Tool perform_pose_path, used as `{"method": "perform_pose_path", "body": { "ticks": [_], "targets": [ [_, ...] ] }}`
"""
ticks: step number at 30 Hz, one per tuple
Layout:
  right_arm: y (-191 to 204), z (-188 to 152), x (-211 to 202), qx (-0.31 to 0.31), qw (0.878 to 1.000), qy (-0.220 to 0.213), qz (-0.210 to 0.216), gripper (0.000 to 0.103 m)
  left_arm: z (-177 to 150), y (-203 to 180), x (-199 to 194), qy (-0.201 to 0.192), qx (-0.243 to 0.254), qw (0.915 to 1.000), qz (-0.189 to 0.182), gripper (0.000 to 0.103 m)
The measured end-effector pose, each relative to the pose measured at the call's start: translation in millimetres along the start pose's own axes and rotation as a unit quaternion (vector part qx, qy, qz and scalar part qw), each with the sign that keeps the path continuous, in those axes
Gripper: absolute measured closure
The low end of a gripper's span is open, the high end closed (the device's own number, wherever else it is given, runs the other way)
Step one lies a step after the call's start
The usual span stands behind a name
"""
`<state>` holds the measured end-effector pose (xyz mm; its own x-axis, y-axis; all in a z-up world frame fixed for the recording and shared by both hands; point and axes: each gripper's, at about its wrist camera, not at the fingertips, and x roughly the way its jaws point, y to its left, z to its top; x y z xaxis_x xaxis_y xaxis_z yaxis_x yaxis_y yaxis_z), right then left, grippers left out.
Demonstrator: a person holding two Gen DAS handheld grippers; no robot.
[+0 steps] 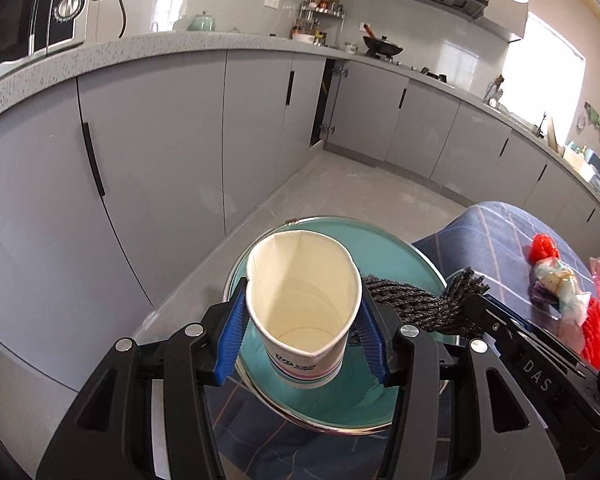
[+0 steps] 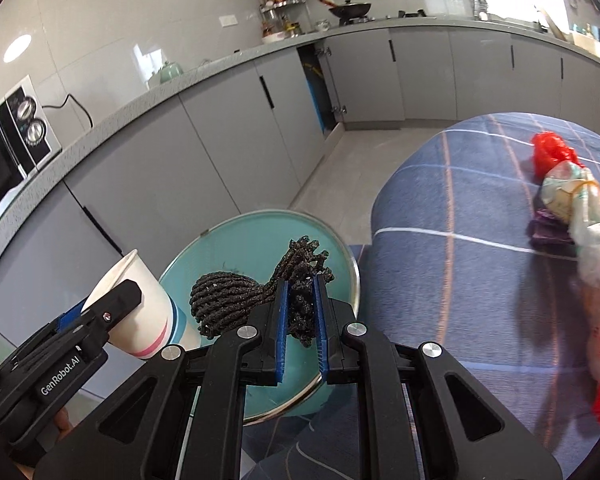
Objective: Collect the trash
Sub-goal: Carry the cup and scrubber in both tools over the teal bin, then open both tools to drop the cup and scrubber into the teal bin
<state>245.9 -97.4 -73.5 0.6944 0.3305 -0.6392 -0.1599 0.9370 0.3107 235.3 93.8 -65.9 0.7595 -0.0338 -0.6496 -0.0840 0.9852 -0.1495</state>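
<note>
My left gripper (image 1: 302,312) is shut on a white paper cup (image 1: 300,292), squeezed slightly out of round, with blue and pink bands near its base. It hangs above the teal bin (image 1: 396,256) with a shiny metal rim. My right gripper (image 2: 300,304) is shut on a dark bundle of twisted black cord (image 2: 228,300), also held over the teal bin (image 2: 252,236). The cup (image 2: 140,312) and the left gripper show at the lower left of the right wrist view. The cord (image 1: 420,304) and the right gripper's black body show at the right of the left wrist view.
A table under a blue checked cloth (image 2: 460,220) stands right of the bin, with red plastic bags and crumpled wrappers (image 2: 568,188) on it. Grey kitchen cabinets (image 1: 152,140) and a counter with a microwave (image 1: 32,4) curve behind. Pale tiled floor (image 1: 360,192) lies beyond the bin.
</note>
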Motion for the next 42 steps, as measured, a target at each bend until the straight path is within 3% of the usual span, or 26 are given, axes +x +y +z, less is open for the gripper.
{"method": "perform_pose_path", "body": {
  "ticks": [2,4,5,6,8,10,15,31,42],
  "targets": [
    [2.9,-0.7,4.2,-0.006,1.000,0.005,0.003,0.087,-1.8,1.2,4.1,0.005,0.001,1.0000,0.001,0.052],
    [6.0,-1.3,7.1,-0.010,1.000,0.008,0.005,0.074,-2.9,1.3,7.5,0.010,0.002,0.9999,0.005,0.048],
    [6.6,-1.7,6.8,-0.012,1.000,0.006,0.006,0.062,-2.8,2.3,8.7,0.012,0.001,0.9999,0.006,0.047],
    [6.4,-1.6,5.6,-0.013,1.000,0.002,0.004,0.059,-3.7,2.6,9.4,0.013,0.000,0.9999,0.008,0.044],
    [5.5,-1.2,3.6,-0.016,1.000,-0.001,0.001,0.058,-5.4,3.6,10.7,0.015,-0.002,0.9998,0.013,0.041],
    [4.7,-0.1,0.9,-0.014,1.000,-0.004,0.001,0.054,-5.6,5.1,11.9,0.017,-0.003,0.9996,0.020,0.030],
    [-0.1,2.7,-10.7,-0.011,1.000,-0.018,-0.003,0.047,-3.1,2.9,8.0,0.010,-0.005,0.9994,0.033,0.019],
    [-28.0,11.5,-66.9,0.017,0.997,-0.070,-0.027,0.043,-3.1,-26.3,-16.0,-0.010,0.013,0.9998,0.009,0.016],
    [-85.0,1.5,-117.4,0.047,0.990,-0.104,-0.088,0.043,-14.4,-80.4,-26.4,-0.012,0.058,0.9974,-0.042,0.017]
  ]
}}
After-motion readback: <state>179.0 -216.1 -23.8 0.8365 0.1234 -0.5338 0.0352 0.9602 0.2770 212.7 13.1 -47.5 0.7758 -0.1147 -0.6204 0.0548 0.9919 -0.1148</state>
